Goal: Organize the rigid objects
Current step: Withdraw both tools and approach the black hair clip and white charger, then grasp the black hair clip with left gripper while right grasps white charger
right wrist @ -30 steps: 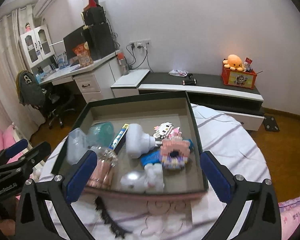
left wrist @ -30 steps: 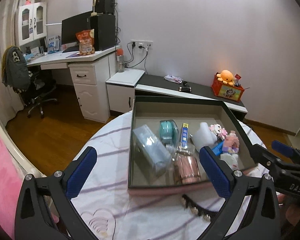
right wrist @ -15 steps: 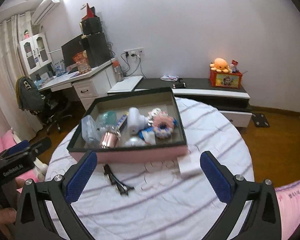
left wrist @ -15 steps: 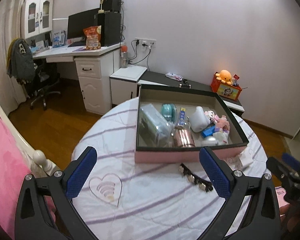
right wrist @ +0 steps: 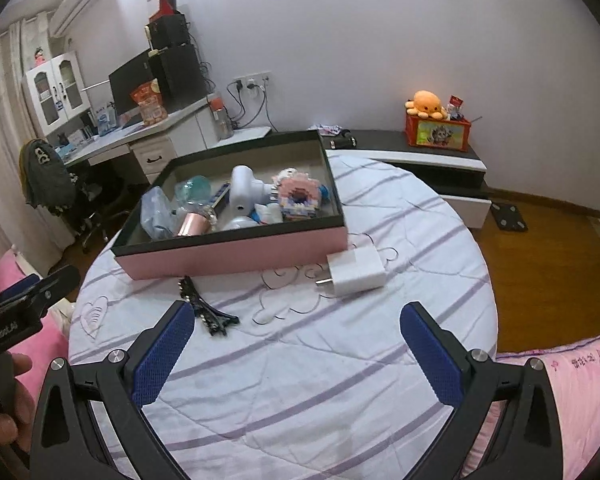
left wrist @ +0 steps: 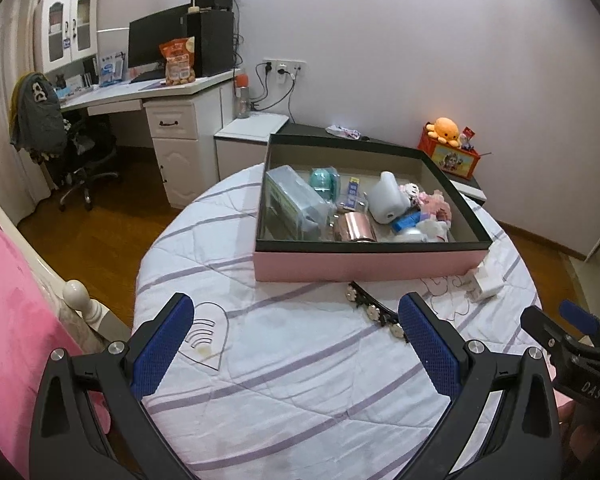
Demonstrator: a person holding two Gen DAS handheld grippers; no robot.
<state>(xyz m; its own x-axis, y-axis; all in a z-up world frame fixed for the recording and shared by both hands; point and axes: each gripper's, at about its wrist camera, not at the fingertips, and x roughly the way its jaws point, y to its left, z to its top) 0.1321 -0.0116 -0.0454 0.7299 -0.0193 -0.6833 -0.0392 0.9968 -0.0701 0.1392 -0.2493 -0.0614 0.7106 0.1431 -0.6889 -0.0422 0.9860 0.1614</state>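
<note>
A pink box with a dark rim sits on the far part of a round table covered in a white, purple-striped cloth. Several small items lie in it: a clear case, a copper tube, a white bottle, a pink toy. A black studded hair clip and a white charger plug lie on the cloth in front of the box. My left gripper and right gripper are open and empty, held back over the near cloth.
A white desk with a monitor and an office chair stand at the back left. A low cabinet holds an orange octopus plush. Pink bedding flanks the table. The floor is wood.
Both grippers have pulled back and up from over the box. The whole box, the hair clip and the charger plug now show in front of them.
</note>
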